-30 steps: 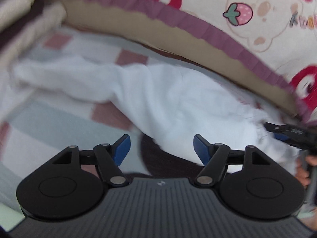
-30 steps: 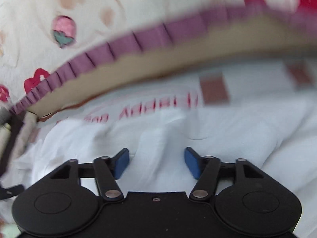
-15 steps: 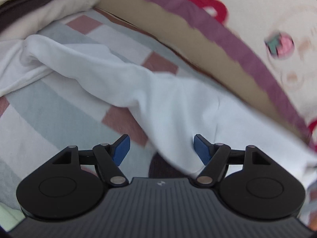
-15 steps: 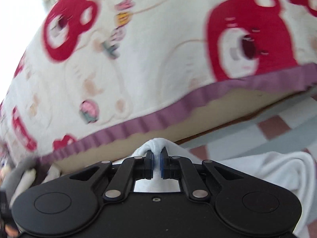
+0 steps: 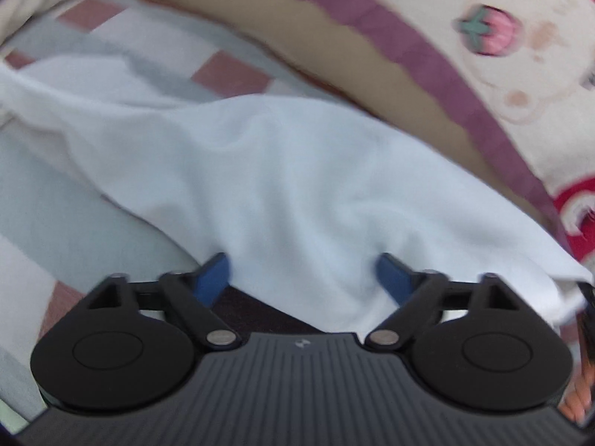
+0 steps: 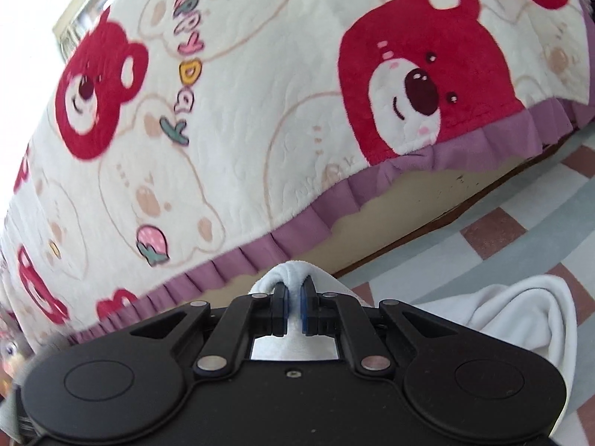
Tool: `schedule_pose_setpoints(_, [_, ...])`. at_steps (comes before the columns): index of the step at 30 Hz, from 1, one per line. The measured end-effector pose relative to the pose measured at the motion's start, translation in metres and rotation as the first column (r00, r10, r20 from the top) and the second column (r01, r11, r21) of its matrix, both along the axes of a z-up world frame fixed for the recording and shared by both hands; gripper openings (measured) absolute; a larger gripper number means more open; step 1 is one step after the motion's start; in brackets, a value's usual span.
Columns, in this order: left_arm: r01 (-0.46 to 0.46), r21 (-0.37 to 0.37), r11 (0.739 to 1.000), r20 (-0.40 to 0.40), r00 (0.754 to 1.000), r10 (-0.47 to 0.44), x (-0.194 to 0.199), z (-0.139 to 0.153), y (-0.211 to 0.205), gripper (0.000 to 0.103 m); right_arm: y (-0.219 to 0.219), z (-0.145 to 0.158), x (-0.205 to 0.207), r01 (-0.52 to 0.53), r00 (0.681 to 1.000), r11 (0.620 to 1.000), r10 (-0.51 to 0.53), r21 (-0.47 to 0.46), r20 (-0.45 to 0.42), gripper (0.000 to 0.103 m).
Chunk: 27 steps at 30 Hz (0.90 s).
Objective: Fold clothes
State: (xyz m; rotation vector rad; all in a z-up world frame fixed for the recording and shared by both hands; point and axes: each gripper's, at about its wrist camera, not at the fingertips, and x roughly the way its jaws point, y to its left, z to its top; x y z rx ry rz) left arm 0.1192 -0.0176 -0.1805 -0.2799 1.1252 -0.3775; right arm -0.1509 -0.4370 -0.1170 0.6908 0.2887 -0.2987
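Left wrist view: left gripper (image 5: pixel 302 273) spread wide, blue pads either side of a fold of the white garment (image 5: pixel 282 186), not pinching it. Garment lies crumpled on the checked mat (image 5: pixel 55 215), stretching away from the gripper alongside the bear-print blanket (image 5: pixel 520 48). Frame blurred.

Right wrist view: right gripper (image 6: pixel 293 306) closed tight on a bunched fold of the white garment (image 6: pixel 293 273), cloth bulging above the pads. More of the garment heaps to the gripper's right over the checked mat (image 6: pixel 494 230). Bear-print blanket (image 6: pixel 260 93) with purple frill (image 6: pixel 390 178) hangs just beyond the gripper.
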Motion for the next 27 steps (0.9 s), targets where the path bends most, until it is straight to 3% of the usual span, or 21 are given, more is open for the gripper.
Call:
schedule_pose_setpoints(2, [-0.013,0.139,0.990,-0.019,1.000,0.016,0.003,-0.004,-0.003,0.097,0.001,0.000,0.001,-0.012,1.000,1.000,0.012,-0.002,-0.003,0.008])
schedule_pose_setpoints(5, [0.005,0.108,0.994,-0.006,1.000,-0.005,-0.004,-0.007,-0.001,0.095,0.006,0.000,0.005,-0.019,1.000,0.999,0.019,-0.029,-0.016,0.008])
schedule_pose_setpoints(7, [0.020,0.074,0.997,0.005,1.000,-0.021,-0.009,-0.009,0.001,0.065,0.004,0.000,0.004,-0.028,1.000,1.000,0.028,-0.005,0.005,0.008])
schedule_pose_setpoints(8, [0.028,0.057,0.998,0.011,1.000,-0.028,-0.011,-0.010,0.002,0.043,0.004,0.000,0.004,-0.032,0.999,0.999,0.032,0.008,0.016,0.008])
schedule_pose_setpoints(10, [0.120,0.099,0.988,0.088,0.988,-0.129,-0.025,-0.009,-0.020,0.011,0.001,-0.005,0.007,-0.042,0.999,0.998,0.041,0.050,0.020,0.009])
schedule_pose_setpoints(11, [0.137,0.076,0.988,0.110,0.983,-0.145,-0.028,-0.005,-0.027,0.003,0.000,-0.007,0.009,-0.040,0.999,0.997,0.039,0.066,0.018,0.010])
schedule_pose_setpoints(12, [0.145,0.051,0.988,0.134,0.980,-0.150,-0.031,-0.001,-0.033,0.002,0.000,-0.010,0.011,-0.040,0.999,0.997,0.040,0.072,0.005,0.010])
schedule_pose_setpoints(14, [0.145,0.089,0.985,0.231,0.959,-0.162,-0.038,0.017,-0.036,0.002,-0.001,-0.015,0.014,-0.033,0.999,0.997,0.035,0.070,-0.028,0.010])
schedule_pose_setpoints(16, [0.137,0.138,0.981,0.332,0.927,-0.176,-0.045,0.037,-0.038,0.002,0.000,-0.018,0.014,-0.029,0.998,0.998,0.033,0.057,-0.054,0.010])
schedule_pose_setpoints(19, [0.116,0.208,0.971,0.474,0.857,-0.204,-0.055,0.066,-0.041,0.001,0.001,-0.017,0.013,-0.027,0.997,0.999,0.029,0.033,-0.065,0.010])
schedule_pose_setpoints(24, [0.058,0.231,0.971,0.601,0.777,-0.189,-0.065,0.103,-0.021,0.000,0.009,-0.010,0.017,-0.042,0.997,0.999,0.040,-0.026,-0.073,0.010])
schedule_pose_setpoints(25, [0.025,0.263,0.965,0.632,0.751,-0.191,-0.068,0.107,-0.020,0.000,0.011,-0.008,0.017,-0.052,0.996,0.998,0.049,-0.042,-0.072,0.010])
schedule_pose_setpoints(27, [-0.127,0.422,0.898,0.720,0.648,-0.247,-0.086,0.110,-0.028,0.000,0.014,-0.005,0.018,-0.071,0.995,0.995,0.066,-0.075,-0.071,0.010])
